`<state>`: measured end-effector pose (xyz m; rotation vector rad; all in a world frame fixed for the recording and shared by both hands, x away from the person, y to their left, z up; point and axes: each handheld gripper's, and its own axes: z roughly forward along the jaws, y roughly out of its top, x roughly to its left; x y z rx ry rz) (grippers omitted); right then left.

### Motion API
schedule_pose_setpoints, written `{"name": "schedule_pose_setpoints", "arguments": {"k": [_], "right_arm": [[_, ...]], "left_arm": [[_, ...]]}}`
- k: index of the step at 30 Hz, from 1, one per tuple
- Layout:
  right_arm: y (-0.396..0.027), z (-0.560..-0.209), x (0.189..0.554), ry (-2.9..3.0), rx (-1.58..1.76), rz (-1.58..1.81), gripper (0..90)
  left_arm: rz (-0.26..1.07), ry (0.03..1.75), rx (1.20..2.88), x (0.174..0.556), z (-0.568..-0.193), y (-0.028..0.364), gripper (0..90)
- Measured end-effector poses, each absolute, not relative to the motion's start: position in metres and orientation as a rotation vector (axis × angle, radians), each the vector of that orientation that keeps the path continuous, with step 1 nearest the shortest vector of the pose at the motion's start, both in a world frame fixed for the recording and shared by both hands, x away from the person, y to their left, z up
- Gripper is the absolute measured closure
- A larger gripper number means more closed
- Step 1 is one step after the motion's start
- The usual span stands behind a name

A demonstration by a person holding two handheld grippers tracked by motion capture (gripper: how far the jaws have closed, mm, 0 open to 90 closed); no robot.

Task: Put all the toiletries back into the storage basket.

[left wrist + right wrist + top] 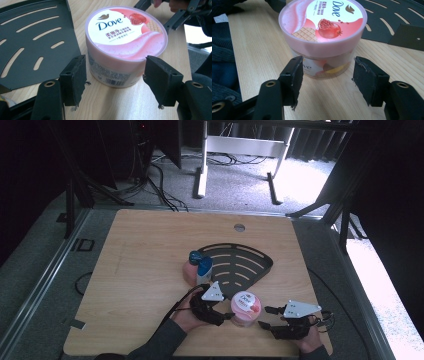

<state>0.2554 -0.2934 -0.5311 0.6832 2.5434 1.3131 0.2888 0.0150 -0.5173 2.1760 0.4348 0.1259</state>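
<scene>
A pink Dove tub (pixel 245 307) with a white and pink lid stands upright on the wooden table near its front edge. My left gripper (pixel 222 312) is at its left and my right gripper (pixel 264 317) at its right, both pointing at it. In the left gripper view the tub (pixel 125 42) stands just ahead of the open gripper (pixel 116 67), and the pads (pixel 75 75) do not touch it. The right gripper view shows the tub (pixel 323 30) just beyond the open gripper (pixel 328 68), its pads (pixel 294 75) clear of the wall.
A black slotted fan-shaped tray (pixel 240 265) lies flat behind the tub. A bottle with a blue cap (pixel 202 267) stands with a pink container (pixel 189 272) at the tray's left corner. The table edge (pixel 200 354) runs close behind both hands.
</scene>
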Motion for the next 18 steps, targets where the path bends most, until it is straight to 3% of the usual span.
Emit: {"name": "schedule_pose_setpoints", "arguments": {"k": [18], "right_arm": [[-0.278, -0.539, 0.263, 2.592, 0.637, 1.262, 31.3]], "left_arm": [[0.125, 0.378, 2.256, 0.287, -0.536, -0.001, 25.9]]}}
